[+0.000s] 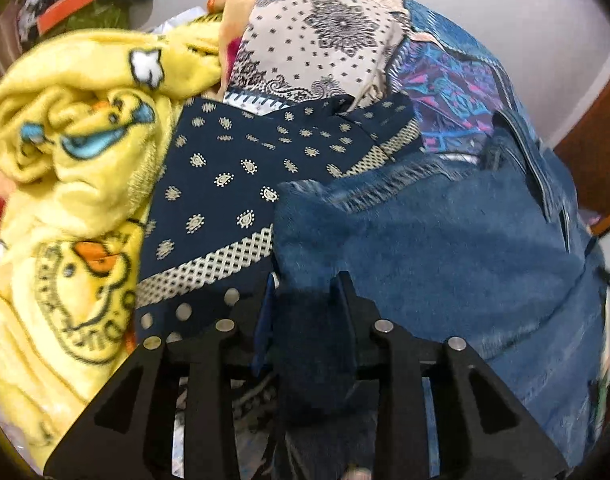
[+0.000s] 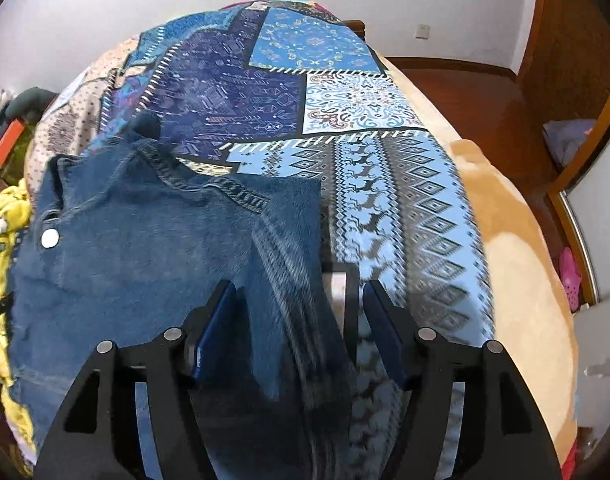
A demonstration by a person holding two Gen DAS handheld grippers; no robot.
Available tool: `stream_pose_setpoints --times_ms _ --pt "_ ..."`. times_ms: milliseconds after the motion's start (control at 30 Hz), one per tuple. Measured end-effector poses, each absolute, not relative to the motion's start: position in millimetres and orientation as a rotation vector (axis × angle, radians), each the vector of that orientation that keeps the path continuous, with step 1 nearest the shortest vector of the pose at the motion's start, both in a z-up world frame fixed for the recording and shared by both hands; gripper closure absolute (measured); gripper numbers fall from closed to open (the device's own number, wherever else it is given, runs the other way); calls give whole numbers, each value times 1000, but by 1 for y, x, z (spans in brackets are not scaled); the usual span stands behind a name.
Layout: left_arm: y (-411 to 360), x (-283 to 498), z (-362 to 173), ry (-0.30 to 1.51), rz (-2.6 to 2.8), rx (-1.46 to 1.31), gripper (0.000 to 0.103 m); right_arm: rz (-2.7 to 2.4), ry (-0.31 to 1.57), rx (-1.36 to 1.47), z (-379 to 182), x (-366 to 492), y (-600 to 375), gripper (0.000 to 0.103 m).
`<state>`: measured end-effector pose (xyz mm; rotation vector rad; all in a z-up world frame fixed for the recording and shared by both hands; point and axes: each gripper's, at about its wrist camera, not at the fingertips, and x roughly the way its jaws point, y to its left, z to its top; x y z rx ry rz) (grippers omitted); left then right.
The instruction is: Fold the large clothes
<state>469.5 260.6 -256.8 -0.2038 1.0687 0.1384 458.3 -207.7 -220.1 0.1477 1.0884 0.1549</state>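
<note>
Left wrist view: we see the left gripper [image 1: 305,296] low at 6 o'clock, its jaws pinching a dark fold of the denim garment [image 1: 445,248].
Denim from the left: it spreads from 6 o'clock up to 3 o'clock, frayed hem running across the centre.
Navy cloth [image 1: 221,184]: patterned with small cream motifs, lying at 9 o'clock of the denim and tucked partly under its edge.
Yellow blanket [image 1: 65,184]: duck print, bunched up at 9 o'clock, touching the navy cloth.
Right wrist view: we have the right gripper [image 2: 301,300] at 6 o'clock, jaws spread, a blurred denim fold running between them; we cannot tell whether either pad touches it.
Denim from the right: the garment [image 2: 137,248] fills 8 to 10 o'clock, a silver snap button [image 2: 50,238] near its left edge.
Patchwork bedspread [image 2: 345,100]: blue panels under the denim, stretching to 12 o'clock.
Tan blanket [image 2: 517,248]: along the bed's 3 o'clock side.
</note>
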Motion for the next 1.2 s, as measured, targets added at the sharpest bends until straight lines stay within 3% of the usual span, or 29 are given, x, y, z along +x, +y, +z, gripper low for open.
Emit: stream_pose_setpoints --times_ms 233,467,600,667,867,1200 --pt "234 426 -195 985 96 -119 70 214 943 67 -147 404 -207 41" --pt "207 363 -129 853 51 -89 46 266 802 21 -87 336 -208 29" --pt "197 319 -114 825 52 -99 18 263 750 23 -75 299 -209 17" --pt "193 299 -114 819 64 -100 11 268 740 15 -74 283 -208 16" --pt "188 240 -140 850 69 -119 10 282 796 -7 -98 241 -207 15" --pt "190 171 -232 1036 61 -334 10 255 975 124 -161 193 -226 15"
